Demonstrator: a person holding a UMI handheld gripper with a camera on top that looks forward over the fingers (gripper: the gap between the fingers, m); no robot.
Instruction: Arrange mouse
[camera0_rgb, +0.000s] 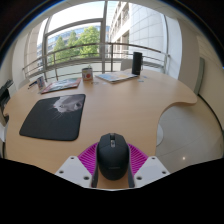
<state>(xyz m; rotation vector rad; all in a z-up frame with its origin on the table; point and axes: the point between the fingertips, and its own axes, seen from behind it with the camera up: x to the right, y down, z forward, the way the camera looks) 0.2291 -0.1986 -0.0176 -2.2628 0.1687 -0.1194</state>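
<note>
The gripper seems clamped on the black mouse, both pads against its sides, above the desk, right of the dark mat.

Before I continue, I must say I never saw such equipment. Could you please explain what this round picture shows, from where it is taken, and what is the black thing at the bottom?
There is no robot arm here. A person carries a hand-held gripper with two fingers, and a wide-angle camera on it looks forward along them, which is why the picture appears round. The fingers with their purple pads show at the bottom. The black thing between them is a computer mouse; whether the pads press on it I cannot tell. Beyond lies a wooden desk with a dark mouse pad, and farther back a mug, a laptop and a dark speaker before large windows.
</note>
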